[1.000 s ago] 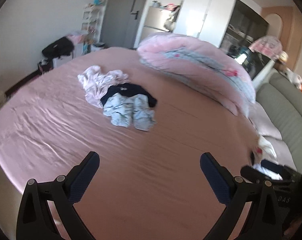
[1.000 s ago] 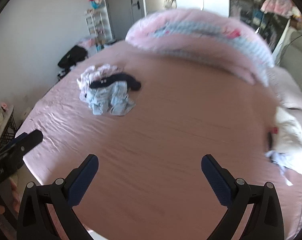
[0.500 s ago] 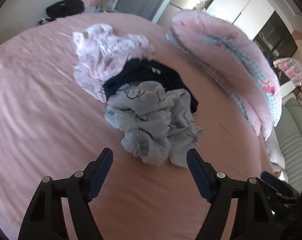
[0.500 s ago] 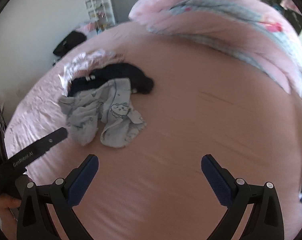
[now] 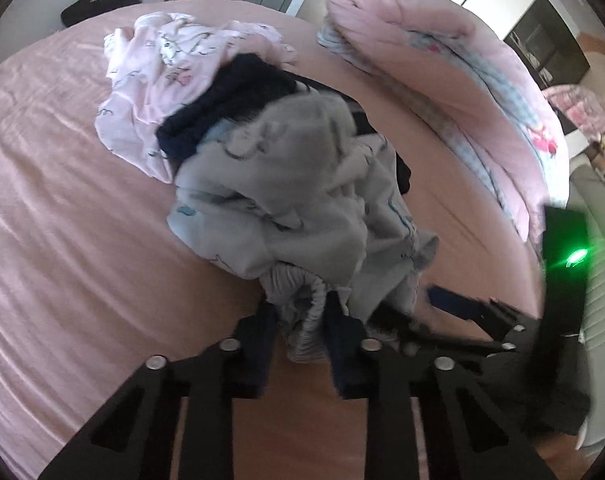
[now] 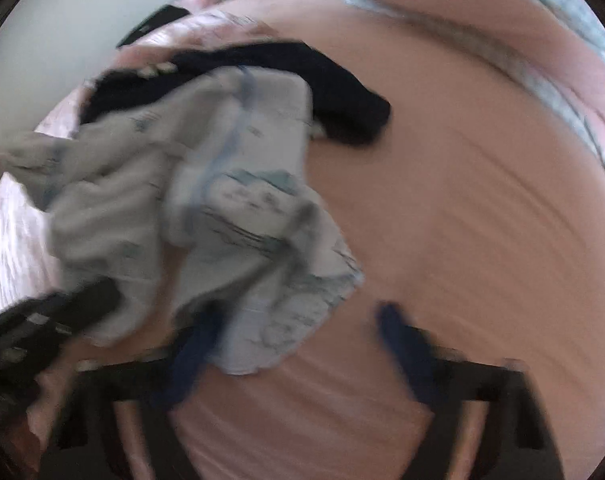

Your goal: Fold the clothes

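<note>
On the pink bed the crumpled pale grey garment lies just ahead of both tools, the left gripper pinching its ribbed hem, while the right gripper stands spread, its left finger beneath the near edge.

Your left gripper sits hard against crumpled pale grey printed garment; dark navy garment and pale pink printed garment piled behind block forward path. Rolled pink quilt walls far right. Bare pink bedsheet leaves you passage left; bedsheet also bare right of your right gripper.
</note>
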The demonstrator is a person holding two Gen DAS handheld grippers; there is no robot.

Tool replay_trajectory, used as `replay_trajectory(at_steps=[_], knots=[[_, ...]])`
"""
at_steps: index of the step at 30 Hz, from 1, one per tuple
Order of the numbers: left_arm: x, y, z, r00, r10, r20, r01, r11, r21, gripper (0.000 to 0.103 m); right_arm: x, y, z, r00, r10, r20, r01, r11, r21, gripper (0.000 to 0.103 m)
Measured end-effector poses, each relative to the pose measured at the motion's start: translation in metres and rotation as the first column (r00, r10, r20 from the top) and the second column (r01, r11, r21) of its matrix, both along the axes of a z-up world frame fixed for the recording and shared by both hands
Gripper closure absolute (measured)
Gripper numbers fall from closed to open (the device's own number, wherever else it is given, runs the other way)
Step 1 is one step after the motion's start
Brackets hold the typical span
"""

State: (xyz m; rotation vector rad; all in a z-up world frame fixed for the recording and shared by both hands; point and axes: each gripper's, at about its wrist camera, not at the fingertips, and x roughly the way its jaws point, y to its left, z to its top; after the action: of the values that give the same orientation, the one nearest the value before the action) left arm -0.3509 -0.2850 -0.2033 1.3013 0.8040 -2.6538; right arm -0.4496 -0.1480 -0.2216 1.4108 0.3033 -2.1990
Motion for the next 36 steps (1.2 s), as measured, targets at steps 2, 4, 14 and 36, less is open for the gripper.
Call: replay_trajectory(at_steps=[2,4,14,36], knots=[[0.004,0.005,0.003,1.000,-0.013,-0.023,0.014,1.000,0.023,0.091,0.007,-0.001,0.008,0.999,0.036,0.008,-0.035,0.999,-0.031,0.095],[0.007,0.013,0.010,0.998,-0.050,-0.048,0.052,0.998,0.035,0.092,0.017,0.001,0.015,0.997,0.069,-0.016,-0.069,0.997,-0.018,0.096],[0.059,0.094,0.039,0.968,-0.236,-0.084,0.243,0.967,0.074,0.093,0.087,0.105,0.067,0.995,0.010,-0.101,-0.016,0.998,-0.054,0.097],[0.227,0.275,0.072,0.852,-0.487,-0.189,0.521,0.826,0.218,0.050,0.284,0.418,0.103,0.857,-0.514,0.023,0.514,0.853,-0.094,0.071]])
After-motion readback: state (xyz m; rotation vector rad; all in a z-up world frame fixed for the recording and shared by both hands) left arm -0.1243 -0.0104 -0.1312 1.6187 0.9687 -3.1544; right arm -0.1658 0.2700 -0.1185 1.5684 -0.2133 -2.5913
